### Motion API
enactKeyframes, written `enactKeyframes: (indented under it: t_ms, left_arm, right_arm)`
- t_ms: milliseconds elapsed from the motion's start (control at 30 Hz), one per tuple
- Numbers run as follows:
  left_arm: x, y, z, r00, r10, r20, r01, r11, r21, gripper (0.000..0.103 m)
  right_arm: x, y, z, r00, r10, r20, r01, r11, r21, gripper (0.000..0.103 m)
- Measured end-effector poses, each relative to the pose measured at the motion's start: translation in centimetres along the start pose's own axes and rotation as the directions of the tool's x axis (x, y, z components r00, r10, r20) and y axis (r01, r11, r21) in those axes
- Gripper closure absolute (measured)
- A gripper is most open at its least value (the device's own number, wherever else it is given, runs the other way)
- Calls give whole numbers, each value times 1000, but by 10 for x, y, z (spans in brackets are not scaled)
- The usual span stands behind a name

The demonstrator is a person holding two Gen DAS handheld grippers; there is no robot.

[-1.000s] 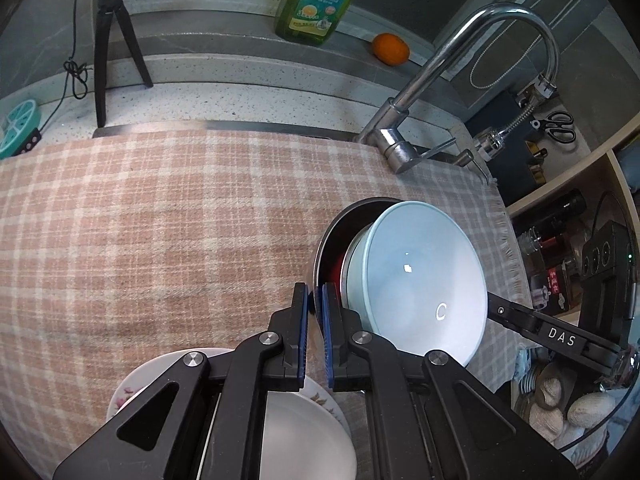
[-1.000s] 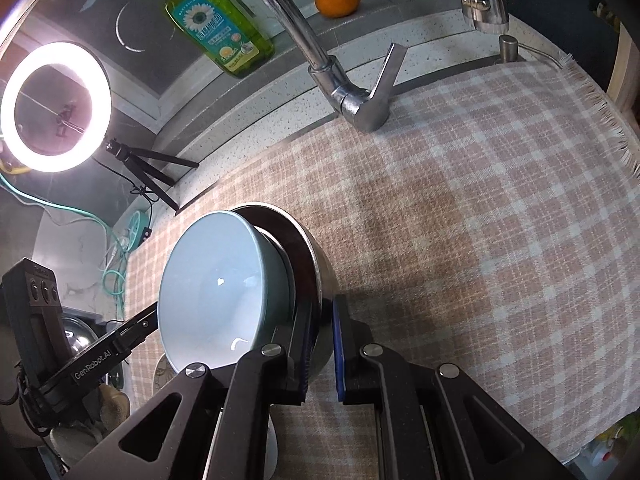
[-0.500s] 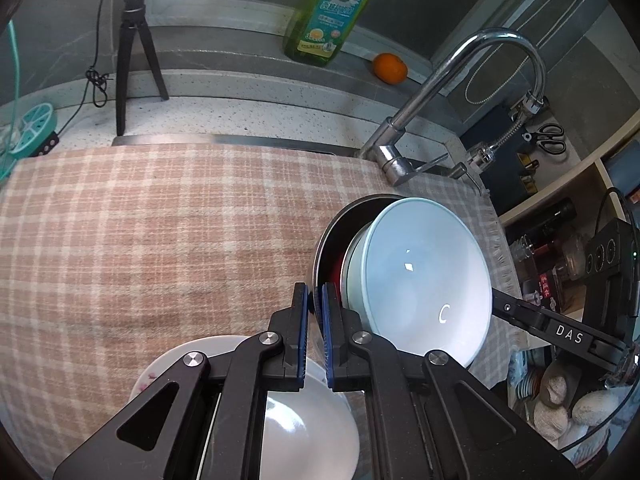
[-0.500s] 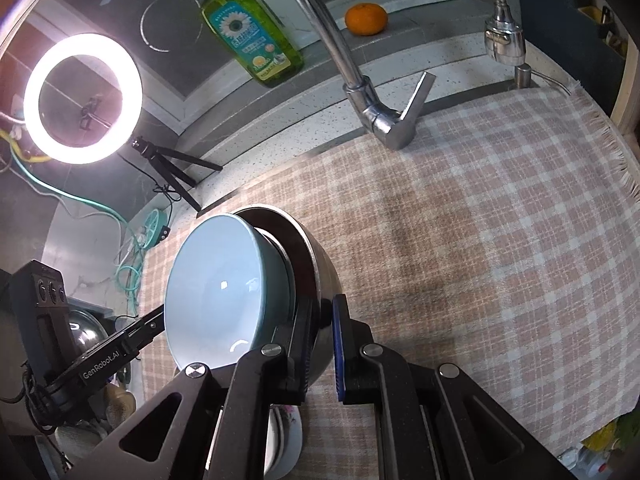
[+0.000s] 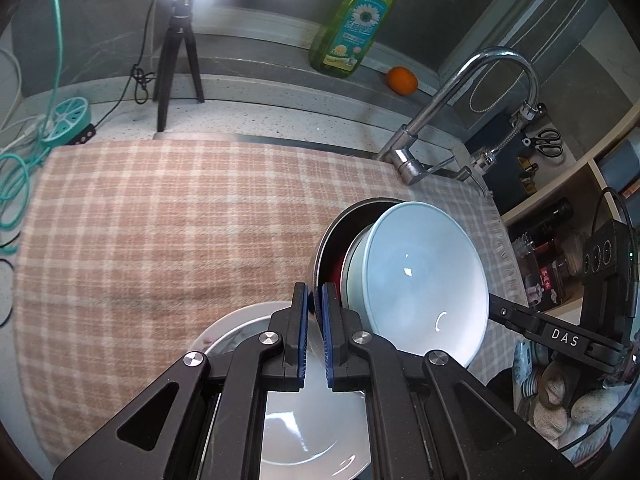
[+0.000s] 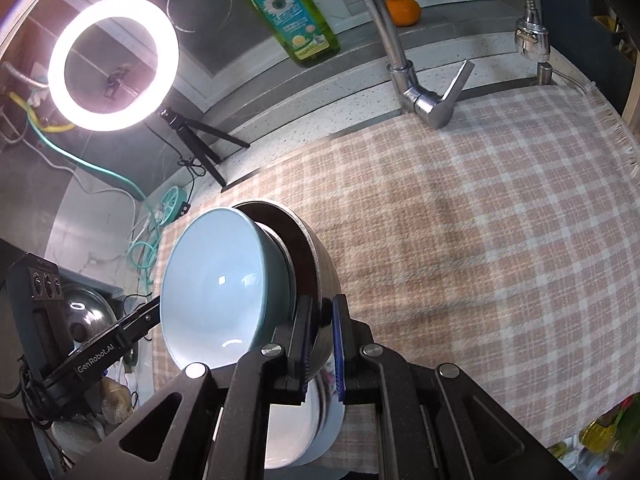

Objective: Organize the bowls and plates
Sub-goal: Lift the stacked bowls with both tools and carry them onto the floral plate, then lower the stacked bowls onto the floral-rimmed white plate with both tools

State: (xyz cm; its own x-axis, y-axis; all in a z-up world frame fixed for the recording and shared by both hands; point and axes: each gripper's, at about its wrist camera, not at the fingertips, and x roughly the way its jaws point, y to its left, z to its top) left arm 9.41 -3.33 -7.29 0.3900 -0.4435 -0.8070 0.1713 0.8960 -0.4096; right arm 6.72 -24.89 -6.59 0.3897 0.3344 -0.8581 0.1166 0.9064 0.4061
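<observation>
Above the checked cloth [image 5: 168, 216], both tools, left tool [image 5: 314, 300] and right tool [image 6: 321, 312], clamped on the steel bowl's [image 6: 325, 264] rim.

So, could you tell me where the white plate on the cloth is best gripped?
Take the white plate by its rim at the uncovered left edge, coming in low from that side. It lies flat on the checked cloth, so only the thin lip gives the jaws a hold. The left gripper and right gripper are both shut on the dark metal bowl; free one first.
</observation>
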Motion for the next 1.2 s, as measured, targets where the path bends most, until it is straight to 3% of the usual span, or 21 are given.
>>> enactKeyframes:
  t_ms: [567,1200]
  left_arm:
    - [-31,35,-37,1000,10,0,-10,1000,-15,98]
    - [-34,50,-61,1000,18,-16,-18,1000,-21,98]
  right_arm:
    - [7,37,-43,1000,0,-21,0,999,-34,94]
    - [23,43,-73,997,-28,-65,25,999,-46,94]
